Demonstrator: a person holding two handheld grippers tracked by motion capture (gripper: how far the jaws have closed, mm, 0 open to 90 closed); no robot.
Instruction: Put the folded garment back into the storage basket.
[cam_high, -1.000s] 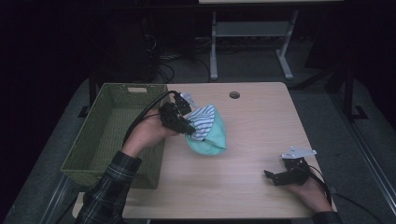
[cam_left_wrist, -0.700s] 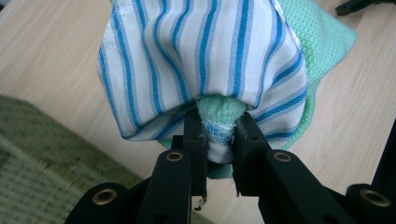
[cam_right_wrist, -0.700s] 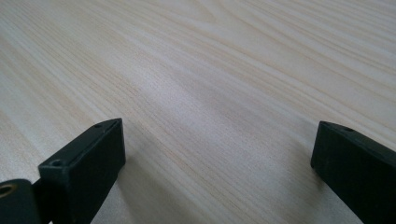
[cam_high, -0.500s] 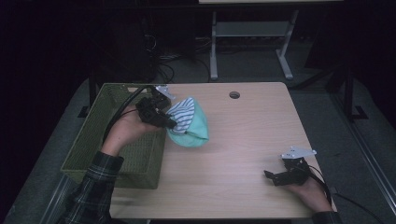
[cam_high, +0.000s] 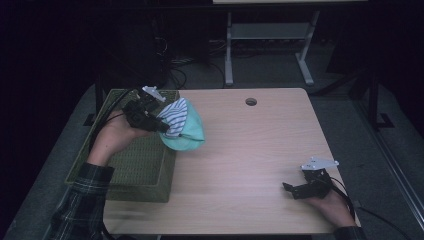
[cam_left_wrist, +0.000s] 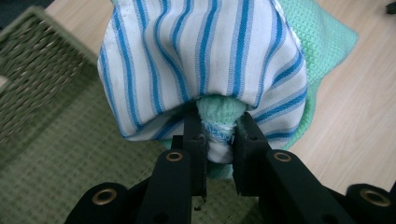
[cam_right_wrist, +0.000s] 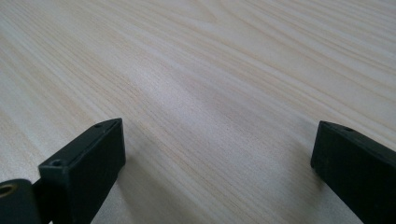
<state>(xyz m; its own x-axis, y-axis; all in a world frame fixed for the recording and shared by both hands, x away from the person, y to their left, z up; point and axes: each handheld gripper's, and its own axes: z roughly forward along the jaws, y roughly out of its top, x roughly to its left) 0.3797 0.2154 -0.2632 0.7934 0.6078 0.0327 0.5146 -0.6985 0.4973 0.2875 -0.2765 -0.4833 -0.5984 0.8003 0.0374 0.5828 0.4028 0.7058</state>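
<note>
— High view first, largest thing down: the light wooden table (cam_high: 260, 150) is carrying a green woven rectangular basket (cam_high: 145, 170) at its left edge. Where is the cloth hanging?

— The bundle, a mint-green knitted cloth (cam_high: 187, 137) wrapped in a white cloth with blue stripes (cam_high: 175, 116), is dangling just over the basket's right rim, half above the tabletop.

— And the tool holding it?

— The left gripper (cam_left_wrist: 219, 140) is pinching a gathered fold of both cloths between nearly closed jaws. The basket's floor is lying leftward and below the bundle, so the left hand is by far the nearer one.

— The other?

— The right gripper (cam_high: 300, 190) is resting well apart near the table's right front corner, jaws spread wide, gripping nothing.
</note>
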